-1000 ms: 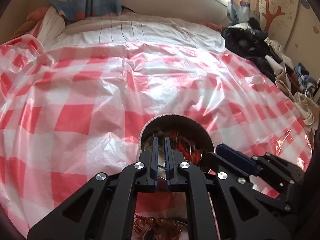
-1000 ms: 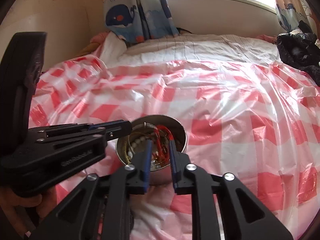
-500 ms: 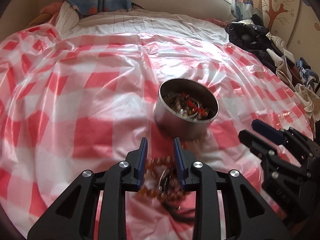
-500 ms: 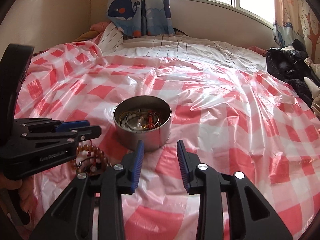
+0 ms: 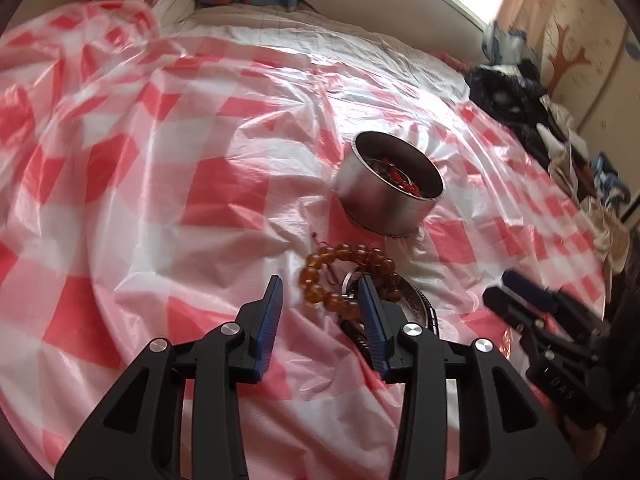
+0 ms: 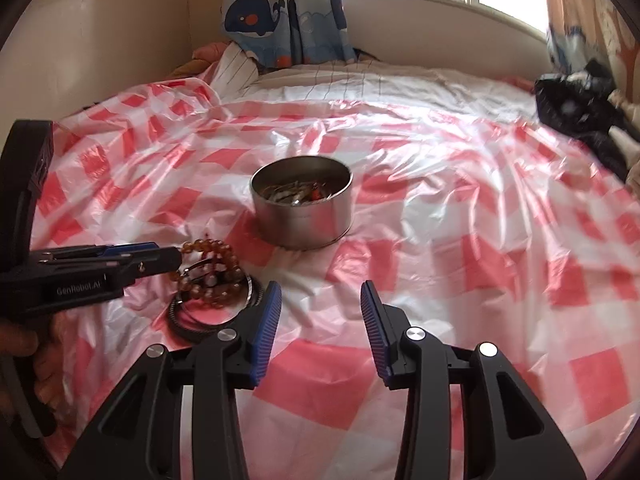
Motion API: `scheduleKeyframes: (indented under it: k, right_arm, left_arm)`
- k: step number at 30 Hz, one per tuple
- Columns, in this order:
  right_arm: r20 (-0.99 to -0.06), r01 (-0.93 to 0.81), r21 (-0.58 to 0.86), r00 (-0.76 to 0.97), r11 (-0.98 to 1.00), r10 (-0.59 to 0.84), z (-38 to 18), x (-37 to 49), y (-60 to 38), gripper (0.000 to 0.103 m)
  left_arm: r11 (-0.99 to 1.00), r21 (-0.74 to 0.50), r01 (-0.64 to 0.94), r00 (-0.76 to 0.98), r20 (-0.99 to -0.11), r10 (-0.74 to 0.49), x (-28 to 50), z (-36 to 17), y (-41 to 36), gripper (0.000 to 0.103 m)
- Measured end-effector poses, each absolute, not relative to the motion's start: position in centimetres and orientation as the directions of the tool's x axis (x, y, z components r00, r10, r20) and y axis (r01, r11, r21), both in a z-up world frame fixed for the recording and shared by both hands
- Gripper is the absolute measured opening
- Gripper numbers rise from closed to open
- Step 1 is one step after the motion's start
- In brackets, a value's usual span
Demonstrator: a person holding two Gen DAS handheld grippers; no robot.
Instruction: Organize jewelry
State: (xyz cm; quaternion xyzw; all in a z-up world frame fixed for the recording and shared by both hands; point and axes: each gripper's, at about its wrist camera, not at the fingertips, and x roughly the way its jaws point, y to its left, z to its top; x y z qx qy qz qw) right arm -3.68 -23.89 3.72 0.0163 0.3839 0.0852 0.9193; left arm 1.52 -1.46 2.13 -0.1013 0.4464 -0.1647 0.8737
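On a bed under a window, I look down both grippers at a crinkled sheet [image 6: 460, 216] of red-and-white checked plastic that covers most of the mattress. Bare striped bedding [image 6: 360, 80] shows at the far end, below a curtain [image 6: 280, 12] printed with whales. Dark clothes [image 6: 580, 108] lie heaped at the right edge, by a wall with a painted tree [image 5: 564, 60].

A round metal tin [image 6: 302, 208] stands upright mid-sheet with jewelry piled inside, red beads among it. Just this side of the tin lies an amber bracelet [image 5: 344, 276], its loop overlapping dark bangles [image 6: 208, 316] flat on the plastic.

My left gripper [image 5: 320, 300] hangs low over that pile; its jaws have just been opening and stand apart, released, with only part of the bracelet showing between the blue pads and neither pad pressing it. My right gripper [image 6: 320, 304] sits to the right of the pile, short of the tin; its jaws have likewise just been opening and hold nothing, only bare sheet between them. A hand [image 6: 36, 356] grips the left tool's handle at the frame edge.
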Motion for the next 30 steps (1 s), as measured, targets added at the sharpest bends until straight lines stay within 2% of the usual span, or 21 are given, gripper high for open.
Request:
scheduleKeyframes:
  k: [4,11,17,20,21,23,24,25,30]
  right_arm:
    - [-0.718,-0.148,0.187,0.654,0.971,0.238,2.3,-3.4,-24.2,0.041]
    - [-0.719,-0.194,0.180,0.643,0.964,0.264,1.5,-3.5,-22.4,0.041]
    - [-0.720,-0.191,0.173,0.645,0.966,0.256,1.3,-3.6,-22.2,0.042]
    - [-0.720,-0.191,0.167,0.646,0.967,0.252,1.3,-3.5,-22.2,0.043]
    - [-0.720,-0.192,0.166,0.647,0.967,0.251,1.3,-3.4,-22.2,0.043]
    - [-0.720,-0.192,0.166,0.647,0.967,0.252,1.3,-3.3,-22.2,0.043]
    - [-0.719,-0.192,0.164,0.648,0.967,0.251,1.3,-3.3,-22.2,0.043]
    - [-0.718,-0.193,0.164,0.650,0.967,0.251,1.4,-3.3,-22.3,0.043]
    - [-0.704,-0.195,0.167,0.663,0.966,0.255,1.7,-3.4,-22.3,0.043]
  left_arm:
    - [0.927,-0.333,0.176,0.567,-0.735,-0.371,1.2,2.2,-0.1,0.037]
    - [0.939,-0.244,0.243,0.565,-0.751,-0.341,1.1,2.2,-2.1,0.037]
    - [0.929,-0.290,0.229,0.542,-0.755,-0.369,2.8,1.3,-3.0,0.038]
    - [0.939,-0.252,0.236,0.535,-0.772,-0.342,3.2,0.7,-4.1,0.038]
    - [0.941,-0.244,0.234,0.540,-0.773,-0.334,3.2,0.7,-4.2,0.033]
    - [0.943,-0.240,0.230,0.551,-0.767,-0.330,3.2,1.1,-3.8,0.010]
    - [0.942,-0.247,0.229,0.555,-0.761,-0.335,3.2,1.3,-3.5,0.007]
    - [0.939,-0.261,0.224,0.562,-0.753,-0.343,3.1,1.6,-3.2,0.000]
    - [0.934,-0.315,0.170,0.605,-0.715,-0.351,2.7,2.7,-0.7,0.000]
